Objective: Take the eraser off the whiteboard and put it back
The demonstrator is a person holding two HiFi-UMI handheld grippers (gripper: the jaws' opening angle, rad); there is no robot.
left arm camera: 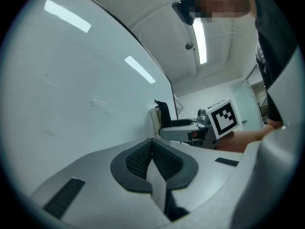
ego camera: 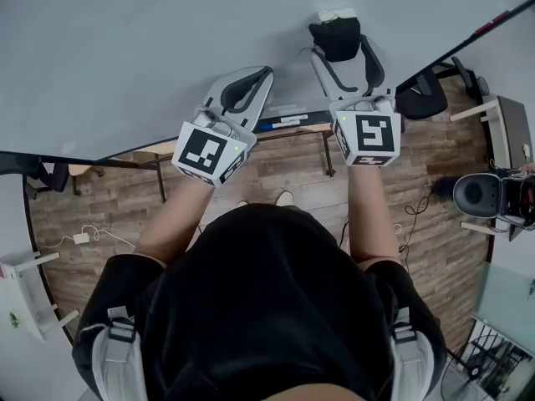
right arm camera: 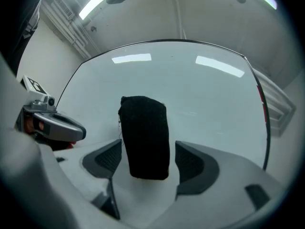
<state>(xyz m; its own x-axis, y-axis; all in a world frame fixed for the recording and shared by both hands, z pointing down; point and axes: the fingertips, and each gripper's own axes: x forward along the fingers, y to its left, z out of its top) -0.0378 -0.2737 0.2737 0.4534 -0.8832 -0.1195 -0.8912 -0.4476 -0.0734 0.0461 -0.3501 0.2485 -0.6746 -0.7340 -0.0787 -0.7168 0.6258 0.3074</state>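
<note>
A black eraser point(ego camera: 334, 38) with a white back sits flat against the whiteboard point(ego camera: 167, 40). My right gripper point(ego camera: 343, 48) stands open around it, one jaw on each side. In the right gripper view the eraser point(right arm camera: 144, 137) hangs between the two pads with a small gap on both sides of it. My left gripper point(ego camera: 255, 82) is shut and holds nothing, close to the board and left of the right one. Its pads point(left arm camera: 143, 159) meet in the left gripper view, where the eraser point(left arm camera: 163, 114) and the right gripper point(left arm camera: 188, 128) show further along the board point(left arm camera: 71, 89).
A ledge under the board carries a blue marker point(ego camera: 280, 124). Below lies a wooden floor with a black office chair point(ego camera: 422, 94) at the right, a desk point(ego camera: 506, 132) beyond it, and white furniture point(ego camera: 21, 295) at the lower left.
</note>
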